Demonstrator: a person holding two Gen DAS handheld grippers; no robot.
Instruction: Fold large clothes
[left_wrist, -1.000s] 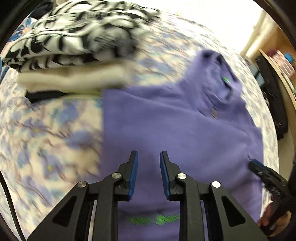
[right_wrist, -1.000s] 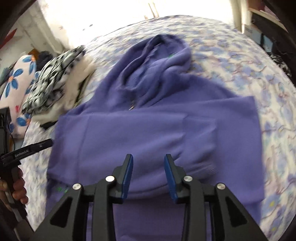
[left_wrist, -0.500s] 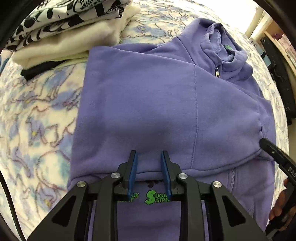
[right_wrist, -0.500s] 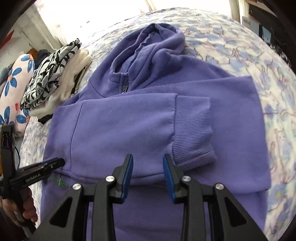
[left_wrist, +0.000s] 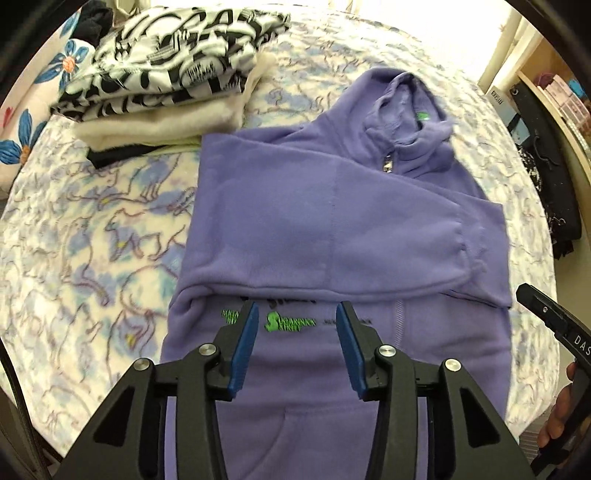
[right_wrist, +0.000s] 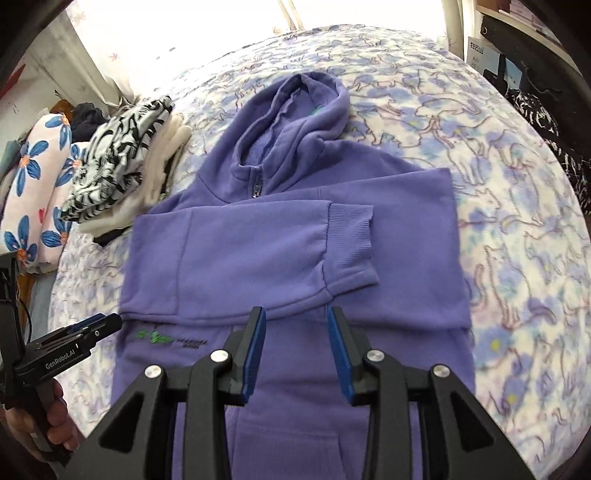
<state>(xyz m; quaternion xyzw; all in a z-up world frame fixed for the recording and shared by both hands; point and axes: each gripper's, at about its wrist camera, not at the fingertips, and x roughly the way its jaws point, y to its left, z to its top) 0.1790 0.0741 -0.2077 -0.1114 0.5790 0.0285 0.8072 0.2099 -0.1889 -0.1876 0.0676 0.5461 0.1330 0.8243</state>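
Item: purple hoodie (right_wrist: 258, 254), zip-front, lying face up on the bed (right_wrist: 517, 206) with its floral blue cover.

Position: middle of the bed, just beside 1 stack of folded clothes (left_wrist: 166, 85) at its shoulder; a flowered pillow (right_wrist: 33, 192) lies beyond the stack.

Orientation: long axis runs from the hem, nearest both cameras, to the hood (right_wrist: 303, 107) at the far end. Both sleeves are folded across the chest; 1 ribbed cuff (right_wrist: 351, 236) lies on top, and green lettering (left_wrist: 291, 321) shows below the sleeve edge.

Handling, by judgement: soft, thick fleece, limp, of moderate weight, not slippery and not fragile. It probably sags between 2 grip points, so the layers may slide apart if lifted unevenly. Best holds appear to be the 2 hem corners, or the 2 side edges at the sleeve line, pinching all layers together.

Left tool (left_wrist: 295, 328): jaws opening, nothing between them, hanging above the lettering.

Right tool (right_wrist: 295, 328): jaws parted, empty, above the lower chest, clear of the cloth.
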